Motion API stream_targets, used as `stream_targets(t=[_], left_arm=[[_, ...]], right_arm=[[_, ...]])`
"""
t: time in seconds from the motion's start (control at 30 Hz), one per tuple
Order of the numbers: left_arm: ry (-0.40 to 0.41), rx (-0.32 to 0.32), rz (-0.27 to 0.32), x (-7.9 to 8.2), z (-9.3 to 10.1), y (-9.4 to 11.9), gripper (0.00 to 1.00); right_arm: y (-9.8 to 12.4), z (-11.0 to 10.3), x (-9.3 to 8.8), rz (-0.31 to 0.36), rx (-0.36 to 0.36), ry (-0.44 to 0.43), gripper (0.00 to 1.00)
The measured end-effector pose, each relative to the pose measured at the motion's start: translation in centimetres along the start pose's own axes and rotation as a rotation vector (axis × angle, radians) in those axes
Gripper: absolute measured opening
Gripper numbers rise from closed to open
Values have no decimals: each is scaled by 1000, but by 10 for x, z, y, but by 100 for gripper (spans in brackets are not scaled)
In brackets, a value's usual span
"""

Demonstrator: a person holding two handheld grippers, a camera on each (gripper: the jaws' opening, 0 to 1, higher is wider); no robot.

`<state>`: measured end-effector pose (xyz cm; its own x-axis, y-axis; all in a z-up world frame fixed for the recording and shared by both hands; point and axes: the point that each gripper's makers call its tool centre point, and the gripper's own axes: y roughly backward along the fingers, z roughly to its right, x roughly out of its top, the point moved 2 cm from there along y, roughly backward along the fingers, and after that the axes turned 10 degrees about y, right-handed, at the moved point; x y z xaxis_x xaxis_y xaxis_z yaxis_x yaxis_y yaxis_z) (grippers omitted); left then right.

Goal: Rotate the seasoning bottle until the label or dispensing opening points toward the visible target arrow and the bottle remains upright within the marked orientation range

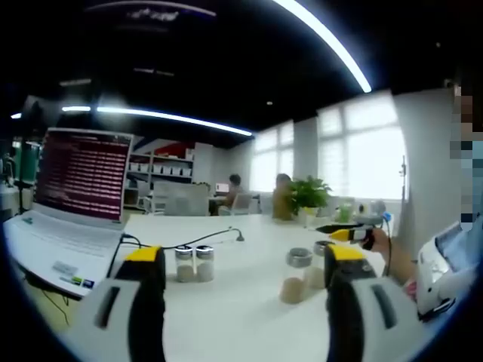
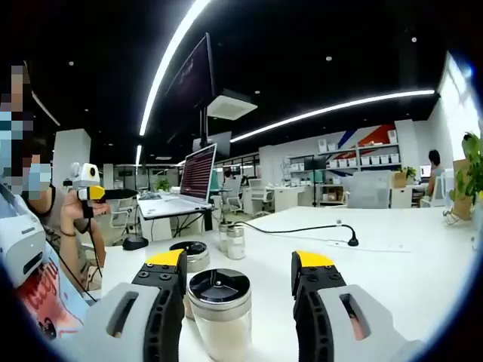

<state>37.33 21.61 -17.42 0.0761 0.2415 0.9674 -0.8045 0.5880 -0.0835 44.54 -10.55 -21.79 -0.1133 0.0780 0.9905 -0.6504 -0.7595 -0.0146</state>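
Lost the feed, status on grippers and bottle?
Both grippers open, empty. Seasoning bottle upright between right gripper fingers, ungrasped. Second bottle close behind. Left gripper hovering.

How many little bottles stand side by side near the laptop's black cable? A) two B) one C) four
A: in the left gripper view two small bottles stand close together on the white table, just below the black cable that runs from the laptop; the right gripper view shows the same pair beside that cable.
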Motion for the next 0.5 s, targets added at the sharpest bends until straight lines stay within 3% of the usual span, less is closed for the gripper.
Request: stream_targets(t=[0.13,0.23,0.3,0.5], left_arm=[[-2,-7,-7,-1,1,0,92],[-1,-2,-6,-1,0,0,92],[1,1,-5,0,-2,0,92],[-5,4,-4,1,-2,0,92]], right_arm=[[-2,-2,5,59,133,-41,61],[-5,-3,3,66,210,-48,61],[-6,-7,-3,37,270,-38,61],[-14,-8,-21,-20,333,-31,65]])
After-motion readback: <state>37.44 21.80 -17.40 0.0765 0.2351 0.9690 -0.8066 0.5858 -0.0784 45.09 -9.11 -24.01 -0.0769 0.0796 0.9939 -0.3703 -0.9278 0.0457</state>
